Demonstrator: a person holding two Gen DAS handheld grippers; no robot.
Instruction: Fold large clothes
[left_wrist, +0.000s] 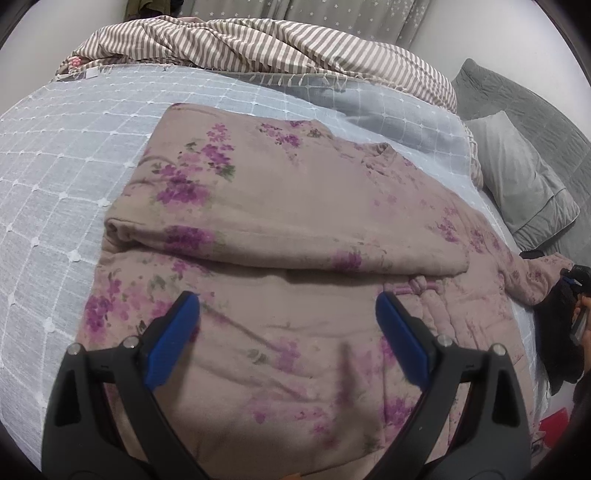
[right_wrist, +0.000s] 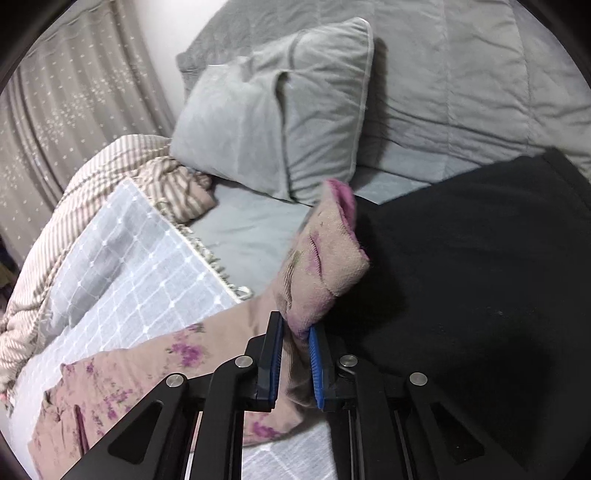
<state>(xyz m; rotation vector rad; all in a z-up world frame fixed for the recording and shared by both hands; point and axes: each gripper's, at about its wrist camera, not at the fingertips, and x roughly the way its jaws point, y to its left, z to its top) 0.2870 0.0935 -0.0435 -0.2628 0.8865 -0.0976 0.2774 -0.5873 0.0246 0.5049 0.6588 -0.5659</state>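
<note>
Right wrist view shows the right gripper (right_wrist: 295, 354) with its blue pads nearly together, pinching the sleeve (right_wrist: 321, 258) of the floral garment (right_wrist: 155, 369) near its cuff; cloth is bunched between the jaws and the cuff end stands up beyond them, showing a pink lining. Just to the right of the sleeve lies a black cloth (right_wrist: 472, 258), and beyond it a grey pillow (right_wrist: 266, 125) leans against the grey headboard (right_wrist: 480, 74).

From the left wrist, the left gripper (left_wrist: 288, 325) has its jaws spread wide with nothing between them, hovering above the lower body of the garment, tilted downward toward it. The garment is spread on the checked bedspread (left_wrist: 74, 166), one sleeve already laid across the chest, the other reaching out to the right edge of the frame. A striped blanket (left_wrist: 258, 44) is heaped at the far side.

The garment looks quilted and padded: soft and limp, yet bulky and probably heavier than thin cloth, so folds will sit thick and may spring back. It does not look slippery or fragile. A grip near the cuff suits carrying the sleeve across; the hem or side seam would suit the free hand. Both grippers angle downward at the bed.
</note>
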